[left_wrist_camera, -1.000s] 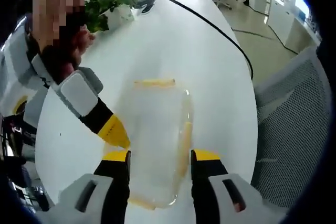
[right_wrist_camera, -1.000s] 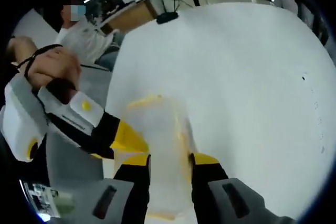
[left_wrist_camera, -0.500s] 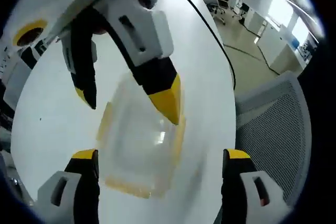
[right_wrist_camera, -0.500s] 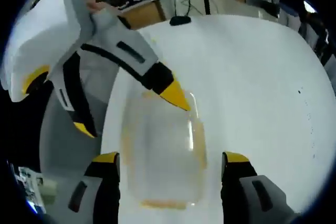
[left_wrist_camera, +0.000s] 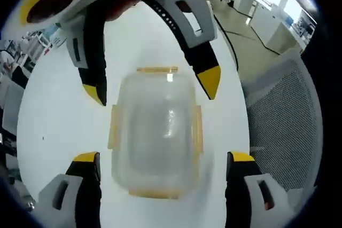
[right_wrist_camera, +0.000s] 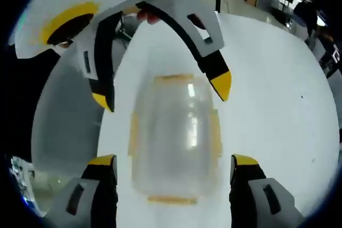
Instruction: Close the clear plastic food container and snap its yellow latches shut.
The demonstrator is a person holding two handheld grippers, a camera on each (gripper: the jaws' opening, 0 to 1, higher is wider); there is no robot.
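The clear plastic container [left_wrist_camera: 155, 132] lies on the white table [left_wrist_camera: 48, 126] with its lid on and yellow latches [left_wrist_camera: 156, 70] along its four sides; I cannot tell whether they are snapped. My left gripper [left_wrist_camera: 163, 158] is open, its jaws wide on either side of the container's near end without touching it. Facing it from the far end, my right gripper [left_wrist_camera: 154, 88] is open over the container. In the right gripper view the same container [right_wrist_camera: 173, 137] sits between the right gripper's [right_wrist_camera: 172, 161] spread jaws, with the left gripper [right_wrist_camera: 161, 93] open above its far end.
A grey mesh chair [left_wrist_camera: 283, 110] stands by the table's right edge in the left gripper view, and a black cable [left_wrist_camera: 230, 30] runs across the tabletop behind. The table's curved edge [right_wrist_camera: 109, 126] drops to grey floor on the left of the right gripper view.
A second ago both grippers were narrowed around the container. Both have opened wide and swung to face each other over it. The container now lies square between them.
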